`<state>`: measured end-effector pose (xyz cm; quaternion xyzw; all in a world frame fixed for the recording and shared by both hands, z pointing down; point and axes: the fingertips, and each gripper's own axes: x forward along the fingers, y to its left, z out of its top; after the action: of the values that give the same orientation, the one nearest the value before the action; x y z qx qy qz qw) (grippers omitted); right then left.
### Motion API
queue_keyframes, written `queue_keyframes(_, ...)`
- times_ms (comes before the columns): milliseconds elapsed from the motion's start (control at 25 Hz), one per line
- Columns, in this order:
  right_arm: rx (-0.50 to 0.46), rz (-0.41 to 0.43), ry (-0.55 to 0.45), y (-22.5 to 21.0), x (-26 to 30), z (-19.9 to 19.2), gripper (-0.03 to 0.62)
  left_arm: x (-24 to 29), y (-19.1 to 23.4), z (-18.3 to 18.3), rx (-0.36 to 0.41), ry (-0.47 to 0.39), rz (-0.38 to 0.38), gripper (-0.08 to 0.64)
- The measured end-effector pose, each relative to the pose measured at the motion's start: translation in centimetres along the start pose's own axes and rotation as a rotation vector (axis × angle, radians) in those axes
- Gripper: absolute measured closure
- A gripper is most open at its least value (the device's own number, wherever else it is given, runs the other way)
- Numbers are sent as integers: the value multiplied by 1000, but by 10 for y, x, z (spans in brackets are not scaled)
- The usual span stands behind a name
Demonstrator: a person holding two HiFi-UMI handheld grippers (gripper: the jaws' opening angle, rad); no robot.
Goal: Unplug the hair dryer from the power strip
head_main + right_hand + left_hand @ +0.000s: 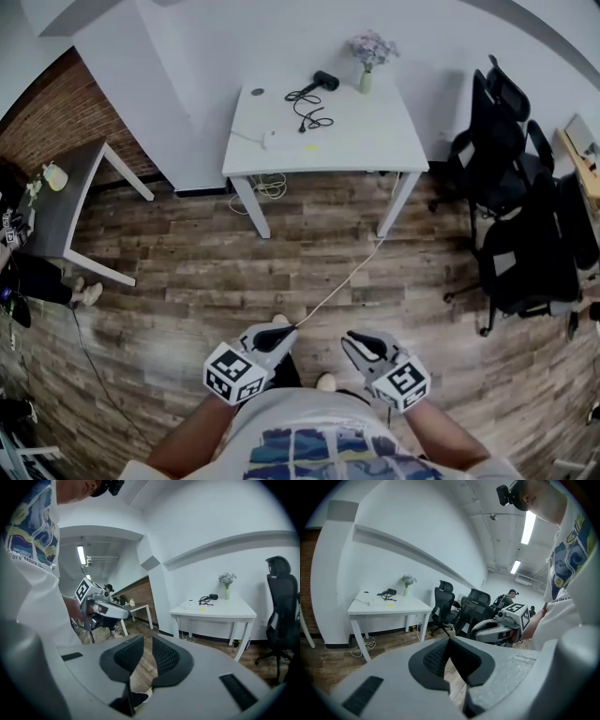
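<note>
The black hair dryer [325,81] lies at the back of a white table [375,150], far ahead of me. Its black cord [310,116] coils toward a white power strip [278,140] near the table's front left. The dryer [390,591] and the strip [375,603] show small in the left gripper view. In the right gripper view the dryer [213,596] is equally small. My left gripper [278,330] is low in front of my body, its pads meeting at the tips and empty. Beside it, my right gripper [349,340] has a narrow gap between its pads, with nothing in it.
A vase of flowers [367,56] stands at the table's back right. A pale cable [342,281] runs over the wooden floor from the table toward me. Black office chairs [511,187] crowd the right side. At the left stands a grey table [66,197], with a seated person's legs [42,279] below it.
</note>
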<state>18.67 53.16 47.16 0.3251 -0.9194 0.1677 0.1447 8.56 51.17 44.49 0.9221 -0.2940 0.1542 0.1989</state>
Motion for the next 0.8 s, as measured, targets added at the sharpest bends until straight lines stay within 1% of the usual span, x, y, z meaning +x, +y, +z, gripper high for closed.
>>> queue_keyframes(40,-4,-13,2,-7,7,5,529,3,10,4,4,-3,-6,557)
queue_keyframes(200,8,-71,-6,-32,43,36,520,10,56,24,17,-1,-40,557)
queue_keyframes(320,-21,-115,-30,-54,74,65,519,14,93,43,26,-8,-75,557)
queue_keyframes(480,-35,-161,-57,-79,118,92,518,15,141,59,50,4,-128,557)
queue_keyframes(680,-14,-192,-19,-91,165,116,520,5,194,69,65,8,-170,557)
queue_keyframes(800,-4,-196,-12,-96,191,130,520,3,224,72,63,3,-185,557)
